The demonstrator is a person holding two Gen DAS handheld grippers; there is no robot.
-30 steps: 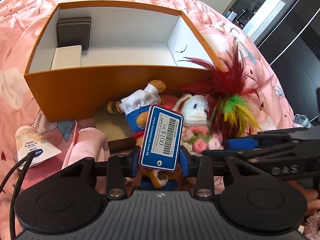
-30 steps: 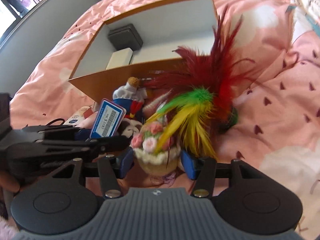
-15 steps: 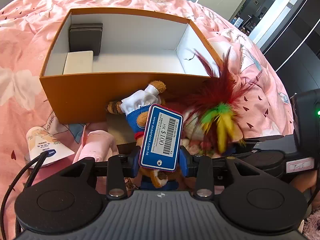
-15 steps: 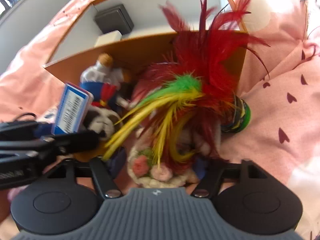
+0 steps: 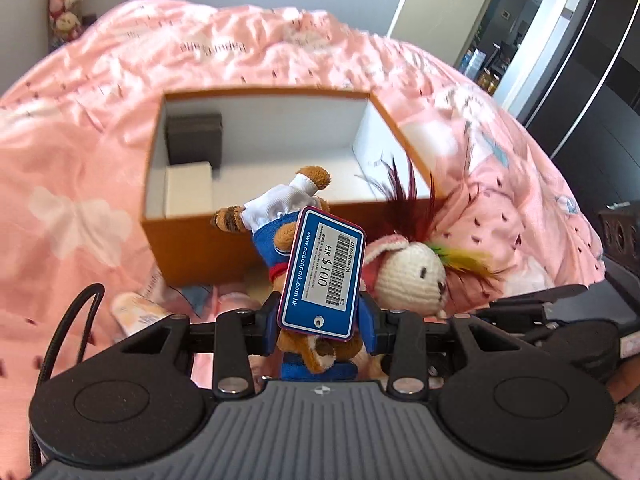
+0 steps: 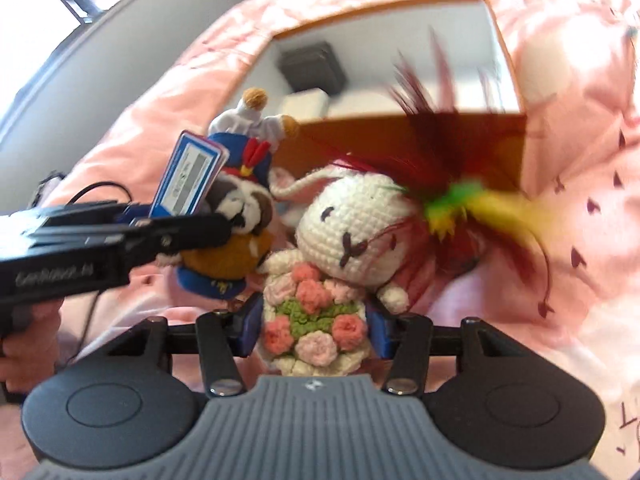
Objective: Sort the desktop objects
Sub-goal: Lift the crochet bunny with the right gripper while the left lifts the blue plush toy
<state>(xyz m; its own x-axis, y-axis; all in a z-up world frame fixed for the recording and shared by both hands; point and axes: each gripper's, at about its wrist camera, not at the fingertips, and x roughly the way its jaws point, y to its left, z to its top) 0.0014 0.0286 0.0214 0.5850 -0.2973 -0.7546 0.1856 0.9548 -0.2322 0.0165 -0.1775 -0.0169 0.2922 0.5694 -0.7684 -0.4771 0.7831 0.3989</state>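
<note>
My left gripper (image 5: 320,326) is shut on a small plush bear (image 5: 288,216) in a blue and white outfit, upside down, with a blue price tag (image 5: 324,276) hanging in front. In the right wrist view the same bear (image 6: 236,200) is held up at the left. My right gripper (image 6: 314,330) has its jaws closing on a white crochet bunny (image 6: 352,224) holding a flower bouquet (image 6: 314,320); the pads press its sides. A red, green and yellow feather toy (image 6: 452,184) sticks out beside the bunny's head. An orange box (image 5: 192,240) with a white inside stands behind both.
Inside the box lie a dark square case (image 5: 194,136) and a white block (image 5: 188,188) at its left end. A pink printed bedspread (image 5: 100,112) covers everything around. A tube (image 5: 136,308) lies at the lower left. A person's hand (image 6: 24,344) holds the left gripper.
Both grippers have risen with their toys, so the box now sits lower and farther. The bunny has lifted clear and turned face up; the feathers swung to the right.
</note>
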